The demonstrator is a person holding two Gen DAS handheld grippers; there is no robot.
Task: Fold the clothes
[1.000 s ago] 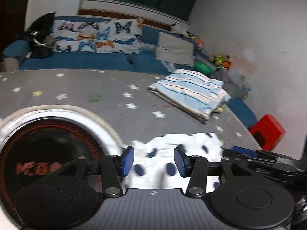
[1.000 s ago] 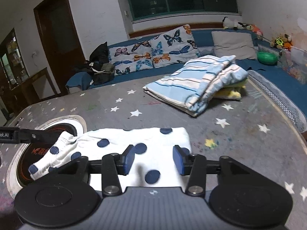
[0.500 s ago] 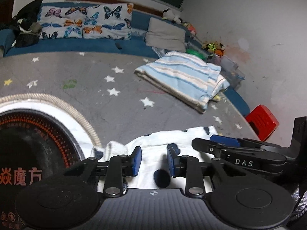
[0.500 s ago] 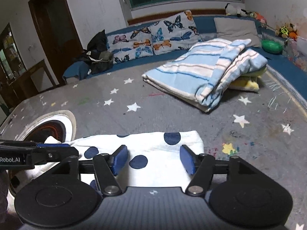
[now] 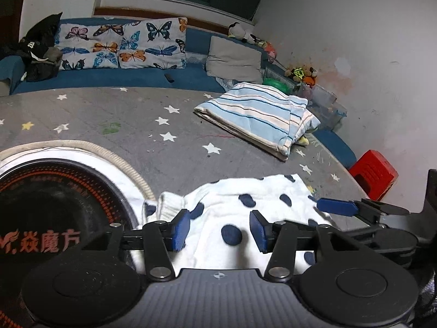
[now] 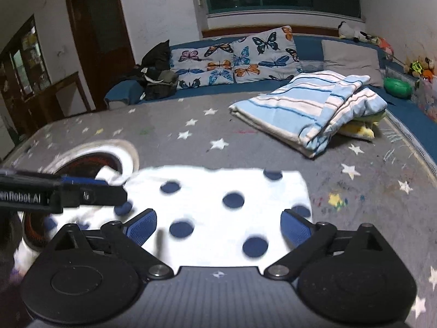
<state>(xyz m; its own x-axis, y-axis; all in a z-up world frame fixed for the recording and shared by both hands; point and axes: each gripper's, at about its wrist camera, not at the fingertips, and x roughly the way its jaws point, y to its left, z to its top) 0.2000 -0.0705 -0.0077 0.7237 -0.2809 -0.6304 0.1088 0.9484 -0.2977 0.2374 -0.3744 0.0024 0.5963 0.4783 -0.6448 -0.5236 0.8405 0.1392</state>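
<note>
A white garment with dark blue dots [image 5: 254, 202] [image 6: 218, 191] lies flat on the grey star-print table, near the front edge. My left gripper [image 5: 218, 231] is open above its left part, with nothing between the fingers. My right gripper [image 6: 218, 227] is wide open above its right part, also empty. The right gripper's blue finger [image 5: 337, 207] shows at the right of the left wrist view. The left gripper's finger [image 6: 82, 188] shows at the left of the right wrist view.
A folded blue-striped pile [image 5: 256, 114] [image 6: 308, 109] lies on the far right of the table. A round black induction cooktop [image 5: 49, 207] is set into the table at left. A blue bench with butterfly cushions [image 6: 235, 60] runs behind. A red stool [image 5: 374, 172] stands at right.
Both grippers opened wider over the dotted garment. The left gripper, narrowed half a second ago, is open again. The garment lies flatter.
</note>
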